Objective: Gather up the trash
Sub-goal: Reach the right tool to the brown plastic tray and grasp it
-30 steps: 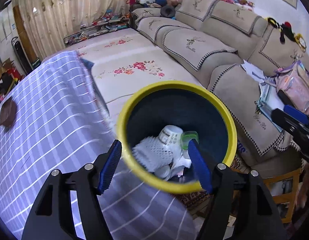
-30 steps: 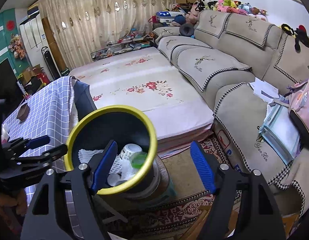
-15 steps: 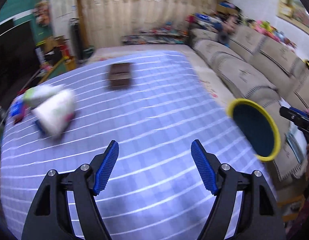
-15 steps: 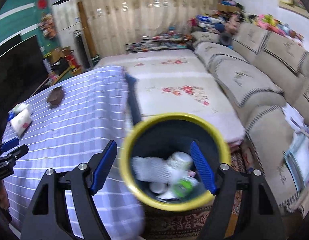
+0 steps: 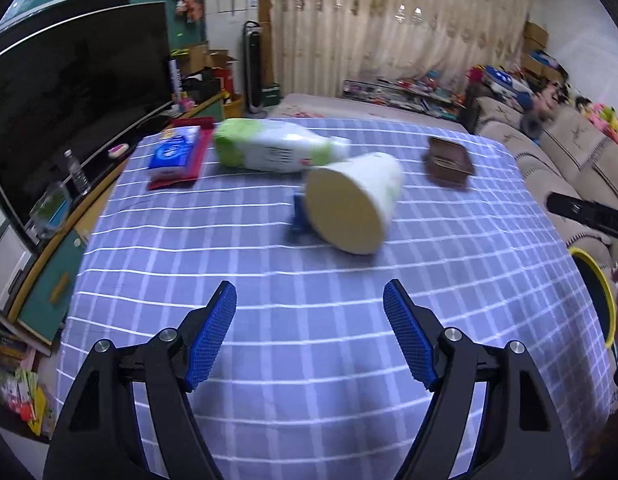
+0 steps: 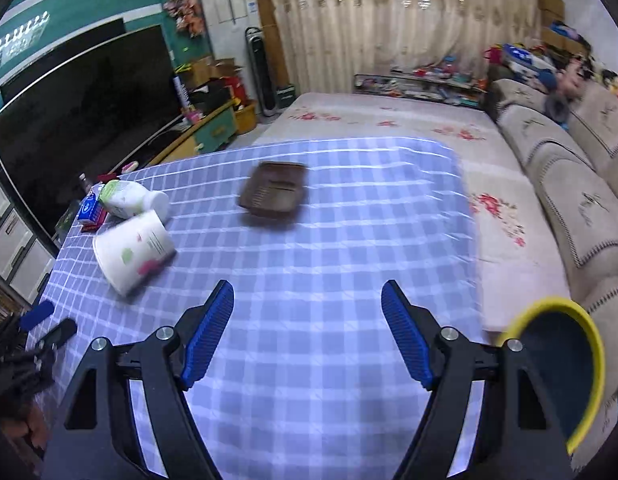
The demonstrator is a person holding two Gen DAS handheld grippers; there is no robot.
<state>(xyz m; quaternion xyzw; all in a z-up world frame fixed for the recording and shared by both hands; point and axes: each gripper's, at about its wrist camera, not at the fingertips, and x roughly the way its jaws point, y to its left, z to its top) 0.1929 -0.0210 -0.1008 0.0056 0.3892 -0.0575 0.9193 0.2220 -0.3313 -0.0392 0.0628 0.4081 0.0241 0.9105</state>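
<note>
No writing can be read on anything; the motion blur smears the labels. On the blue checked tablecloth a white paper cup lies on its side, its wide mouth toward the left gripper and its long axis running away toward the far right. Behind it, touching or nearly so, a white and green bottle lies crosswise, neck to the right. The left gripper's jaws are spread with nothing between them, and the right gripper is likewise open and empty. The yellow-rimmed bin sits at the table's right edge.
</note>
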